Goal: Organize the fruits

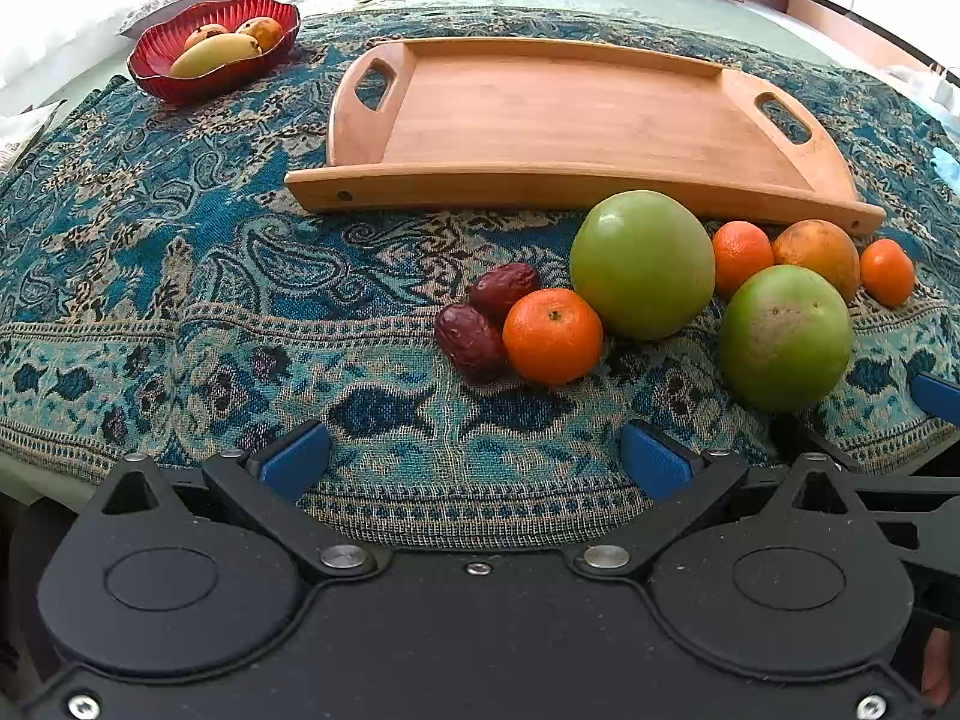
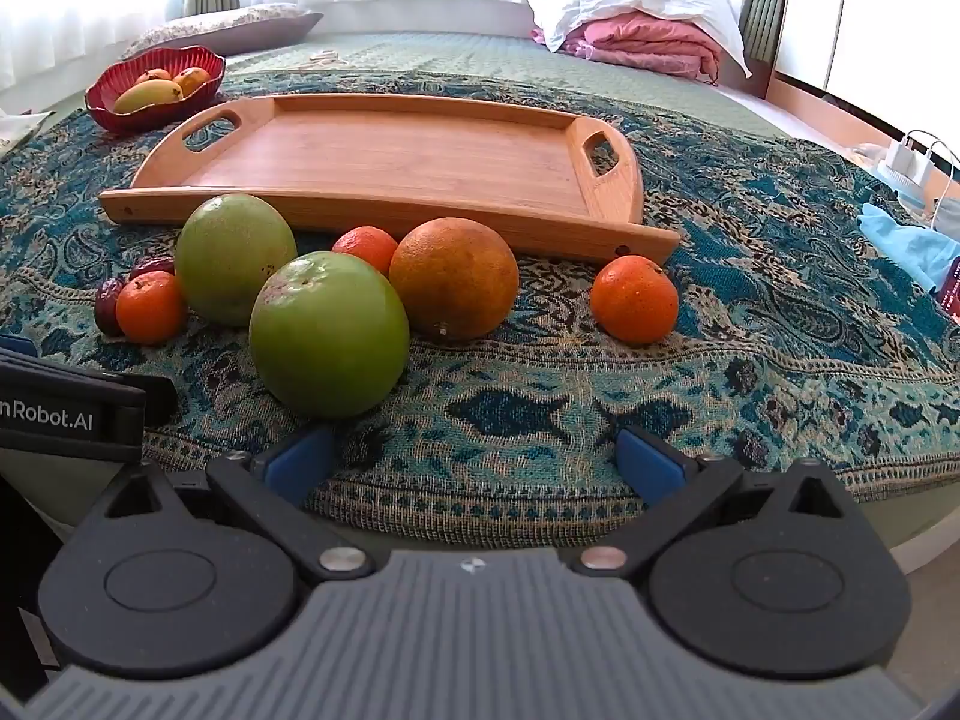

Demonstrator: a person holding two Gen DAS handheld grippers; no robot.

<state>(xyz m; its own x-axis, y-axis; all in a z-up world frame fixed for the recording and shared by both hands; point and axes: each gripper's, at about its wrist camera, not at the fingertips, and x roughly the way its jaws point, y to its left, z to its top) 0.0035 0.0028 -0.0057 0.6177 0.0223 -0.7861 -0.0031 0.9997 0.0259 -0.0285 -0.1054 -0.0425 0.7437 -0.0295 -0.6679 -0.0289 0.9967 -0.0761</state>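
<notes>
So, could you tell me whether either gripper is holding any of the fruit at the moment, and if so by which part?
Nothing is held. The left gripper and the right gripper both stand open over bare cloth, short of the fruit.

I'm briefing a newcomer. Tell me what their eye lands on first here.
The empty wooden tray lies mid-cloth. Before its near edge sits a fruit cluster: two big green fruits, a large orange, small tangerines and two dates. A red bowl holding fruit stands far left.
</notes>
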